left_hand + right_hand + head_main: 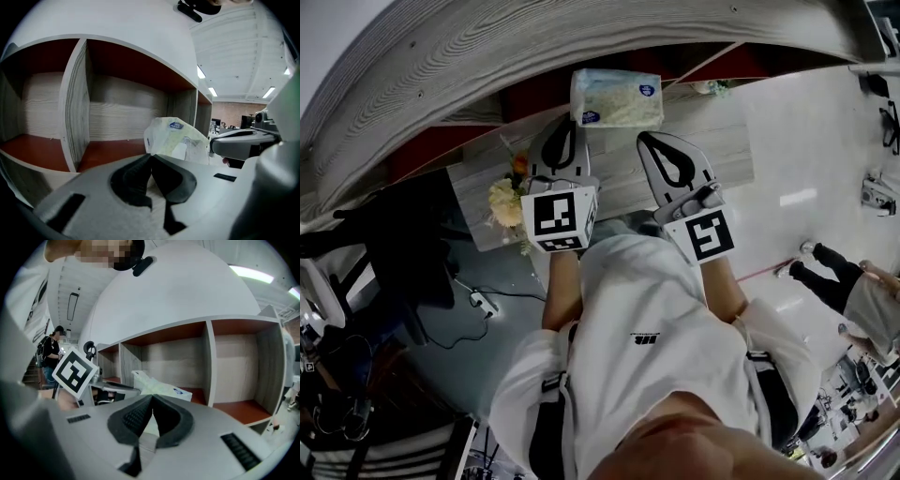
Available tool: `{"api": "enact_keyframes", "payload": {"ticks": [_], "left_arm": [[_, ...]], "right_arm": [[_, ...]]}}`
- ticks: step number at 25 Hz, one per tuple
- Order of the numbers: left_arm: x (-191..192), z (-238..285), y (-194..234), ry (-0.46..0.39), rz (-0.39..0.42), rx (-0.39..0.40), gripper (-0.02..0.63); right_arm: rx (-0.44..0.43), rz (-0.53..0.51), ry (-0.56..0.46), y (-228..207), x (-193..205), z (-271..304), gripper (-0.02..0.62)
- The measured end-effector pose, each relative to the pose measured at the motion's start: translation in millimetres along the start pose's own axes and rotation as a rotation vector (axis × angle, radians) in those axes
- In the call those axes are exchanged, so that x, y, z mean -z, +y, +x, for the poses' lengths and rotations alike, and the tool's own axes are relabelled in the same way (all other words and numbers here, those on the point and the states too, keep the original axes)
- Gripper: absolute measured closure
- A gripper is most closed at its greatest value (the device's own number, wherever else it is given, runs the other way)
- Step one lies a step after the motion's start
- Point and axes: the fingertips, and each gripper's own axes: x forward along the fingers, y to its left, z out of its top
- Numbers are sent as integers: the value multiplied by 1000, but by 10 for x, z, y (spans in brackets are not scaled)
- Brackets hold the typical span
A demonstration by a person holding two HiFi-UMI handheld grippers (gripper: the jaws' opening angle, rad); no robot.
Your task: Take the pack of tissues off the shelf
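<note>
The pack of tissues (616,97), pale green-white plastic with a blue label, lies on the wood-grain shelf board (727,141). My left gripper (566,124) is shut and empty, its tip just short of the pack's near left corner. My right gripper (650,141) is also shut and empty, a little below the pack's right end. In the left gripper view the pack (177,138) stands just past the closed left gripper (151,156). The right gripper view has the pack (161,388) behind the closed right gripper (152,398).
Open shelf compartments with red-brown floors (108,152) and an upright divider (74,101) lie to the left of the pack. A bunch of flowers (506,199) sits by my left gripper. A power strip and cable (483,302) lie on the floor. A person (853,286) is at the right.
</note>
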Motion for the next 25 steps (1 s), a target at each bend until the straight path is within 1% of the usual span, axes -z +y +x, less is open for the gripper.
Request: {"api": "enact_keyframes", "payload": {"ticks": [9, 15, 25], "left_arm": [[190, -219, -176, 18, -19, -33, 577], [354, -321, -298, 36, -33, -31, 577], [699, -448, -439, 65, -44, -28, 577]], "right_arm": [[-29, -2, 12, 77, 157, -254, 571], [-34, 8, 30, 127, 279, -386, 571], [-25, 28, 78, 163, 597, -535, 571]]}}
